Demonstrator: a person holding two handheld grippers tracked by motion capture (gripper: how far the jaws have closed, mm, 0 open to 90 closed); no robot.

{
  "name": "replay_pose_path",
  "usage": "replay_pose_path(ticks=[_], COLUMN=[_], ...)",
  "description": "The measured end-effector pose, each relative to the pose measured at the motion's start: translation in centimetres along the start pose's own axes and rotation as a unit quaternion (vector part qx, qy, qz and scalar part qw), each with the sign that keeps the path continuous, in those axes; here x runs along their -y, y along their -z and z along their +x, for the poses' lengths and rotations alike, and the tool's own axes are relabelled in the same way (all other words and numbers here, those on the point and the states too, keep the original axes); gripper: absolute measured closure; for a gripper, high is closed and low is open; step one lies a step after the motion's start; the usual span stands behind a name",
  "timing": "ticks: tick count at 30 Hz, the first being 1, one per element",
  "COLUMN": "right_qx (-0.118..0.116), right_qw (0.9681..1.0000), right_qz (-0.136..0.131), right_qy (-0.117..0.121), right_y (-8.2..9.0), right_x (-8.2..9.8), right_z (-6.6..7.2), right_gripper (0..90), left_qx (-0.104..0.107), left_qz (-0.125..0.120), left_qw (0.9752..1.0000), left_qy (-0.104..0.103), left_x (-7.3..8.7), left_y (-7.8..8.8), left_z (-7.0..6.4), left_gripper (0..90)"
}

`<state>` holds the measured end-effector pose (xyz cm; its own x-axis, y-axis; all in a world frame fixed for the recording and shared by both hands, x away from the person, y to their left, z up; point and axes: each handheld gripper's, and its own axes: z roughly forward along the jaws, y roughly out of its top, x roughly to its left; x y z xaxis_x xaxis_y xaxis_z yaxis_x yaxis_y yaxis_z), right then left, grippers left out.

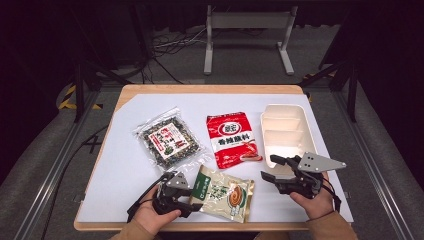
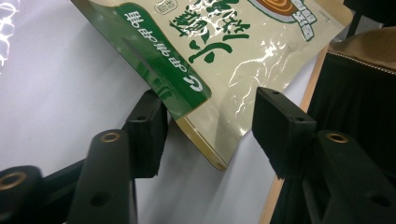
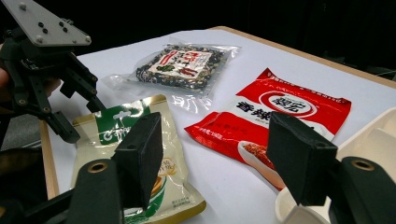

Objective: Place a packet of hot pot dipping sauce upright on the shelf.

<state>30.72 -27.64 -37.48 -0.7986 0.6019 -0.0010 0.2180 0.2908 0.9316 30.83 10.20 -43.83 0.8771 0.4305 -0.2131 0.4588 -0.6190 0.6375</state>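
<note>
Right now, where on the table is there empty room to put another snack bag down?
The widest bare white patch lies along the table's left side, left of the clear seaweed bag. A bare strip also runs along the far edge, beyond the red packet and white tray. The near middle is crowded: green-and-cream pouch, left gripper, right gripper.

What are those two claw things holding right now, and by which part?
Nothing is gripped yet. The left gripper has the green-and-cream packet's corner between its jaws, but the pads aren't pressing on it. The right gripper is open and empty.
</note>
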Motion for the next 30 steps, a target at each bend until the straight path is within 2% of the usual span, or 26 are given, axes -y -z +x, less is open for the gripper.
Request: replay_pose_path(ticks=[4, 9, 11, 12, 14, 17, 19, 22, 24, 27, 30], right_qx=[0.001, 0.001, 0.001, 0.002, 0.006, 0.013, 0.014, 0.017, 0.015, 0.014, 0.015], right_qw=[1.0000, 1.0000, 1.0000, 1.0000, 0.9999, 0.9998, 0.9998, 0.9996, 0.9996, 0.9996, 0.9996], right_qz=[-0.001, -0.001, 0.001, 0.001, 0.001, 0.000, 0.001, 0.003, 0.004, 0.004, 0.006], right_qy=[0.001, 0.002, 0.003, 0.004, 0.008, 0.015, 0.016, 0.022, 0.024, 0.023, 0.025], right_y=[0.0, 0.0, 0.0, 0.0, -0.1, -0.1, -0.1, -0.2, -0.2, -0.2, -0.2], right_x=[0.0, 0.0, 0.0, 0.0, 0.0, 0.0, 0.0, 0.0, -0.1, -0.1, -0.1], right_z=[0.1, 0.1, 0.1, 0.1, 0.1, 0.2, 0.2, 0.3, 0.4, 0.4, 0.4], right_gripper=[36.6, 36.6, 36.6, 36.8, 37.4, 38.4, 38.6, 39.4, 40.0, 40.8, 43.1], left_qx=[0.003, -0.004, -0.005, -0.009, -0.019, -0.023, -0.024, -0.014, -0.016, -0.021, -0.026], left_qz=[-0.006, -0.002, -0.001, -0.002, -0.001, -0.006, -0.002, -0.004, -0.009, -0.021, -0.035], left_qw=[1.0000, 0.9999, 1.0000, 0.9999, 0.9998, 0.9997, 0.9997, 0.9997, 0.9995, 0.9989, 0.9983], left_qy=[-0.005, -0.011, -0.008, -0.008, -0.007, -0.001, 0.002, 0.020, 0.026, 0.036, 0.037], left_x=[-0.4, -0.8, -0.8, -0.9, -0.9, -0.9, -0.9, -0.9, -1.0, -1.1, -1.1], left_y=[-0.5, -1.1, -1.3, -1.3, -1.2, -1.2, -1.2, -1.2, -1.1, -0.8, -0.4], left_z=[-0.1, -0.2, -0.3, -0.3, -0.3, -0.3, -0.4, -0.4, -0.3, -0.2, -0.2], left_gripper=[51.4, 56.0, 62.2, 62.2, 67.8, 75.0, 76.4, 82.5, 87.0, 88.9, 89.4])
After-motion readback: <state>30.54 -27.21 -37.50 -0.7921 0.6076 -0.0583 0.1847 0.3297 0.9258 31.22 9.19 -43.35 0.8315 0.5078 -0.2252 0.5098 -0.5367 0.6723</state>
